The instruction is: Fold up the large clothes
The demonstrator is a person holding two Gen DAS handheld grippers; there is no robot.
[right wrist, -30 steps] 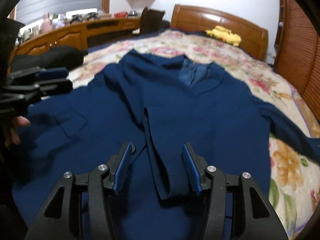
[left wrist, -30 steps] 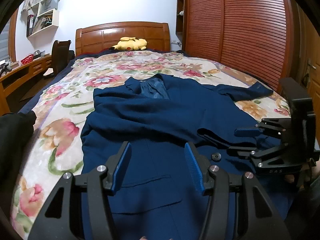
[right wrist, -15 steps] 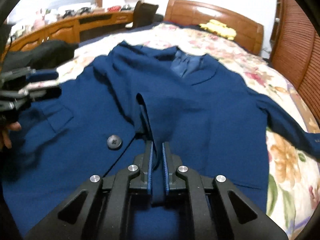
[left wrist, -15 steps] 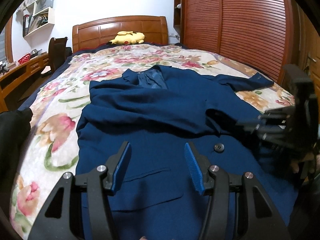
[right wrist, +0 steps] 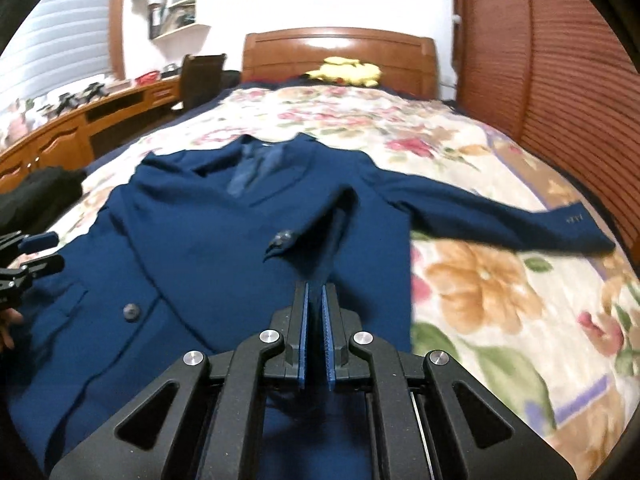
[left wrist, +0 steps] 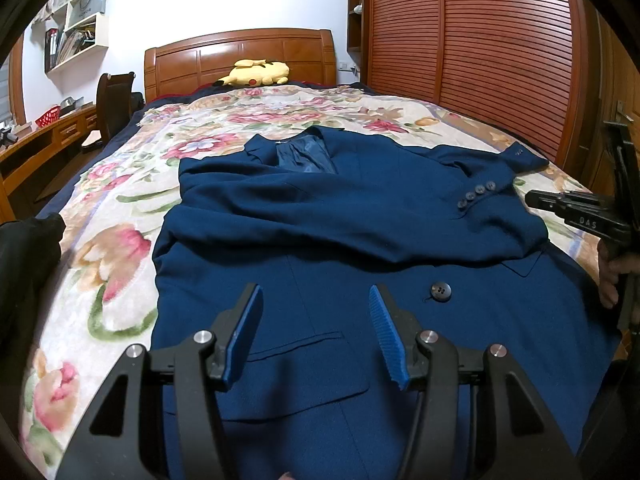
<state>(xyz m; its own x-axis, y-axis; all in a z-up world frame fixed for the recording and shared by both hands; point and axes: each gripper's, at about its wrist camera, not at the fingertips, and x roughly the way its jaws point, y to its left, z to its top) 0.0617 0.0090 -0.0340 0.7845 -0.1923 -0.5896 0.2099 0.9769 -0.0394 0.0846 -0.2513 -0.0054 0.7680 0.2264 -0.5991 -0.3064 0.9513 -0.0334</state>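
A dark blue suit jacket [left wrist: 360,216] lies face up on the flowered bedspread [left wrist: 120,240], collar toward the headboard; it also shows in the right wrist view [right wrist: 200,248]. My left gripper [left wrist: 316,332] is open and empty, hovering over the jacket's lower front near the pocket flap. My right gripper [right wrist: 315,336] is shut on the jacket's sleeve [right wrist: 332,236], pulled across the chest toward the right. It shows at the right edge of the left wrist view [left wrist: 576,212]. The other sleeve [right wrist: 500,220] lies spread out to the right.
A yellow plush toy [left wrist: 256,74] sits by the wooden headboard [left wrist: 240,56]. A slatted wooden wardrobe [left wrist: 480,48] runs along the right side. A desk [right wrist: 80,128] and chair [left wrist: 116,100] stand on the left. A black garment [left wrist: 24,256] lies at the bed's left edge.
My right gripper closed on the sleeve lying across the jacket's front and carried it to the right. My left gripper stayed open and drew back slightly.
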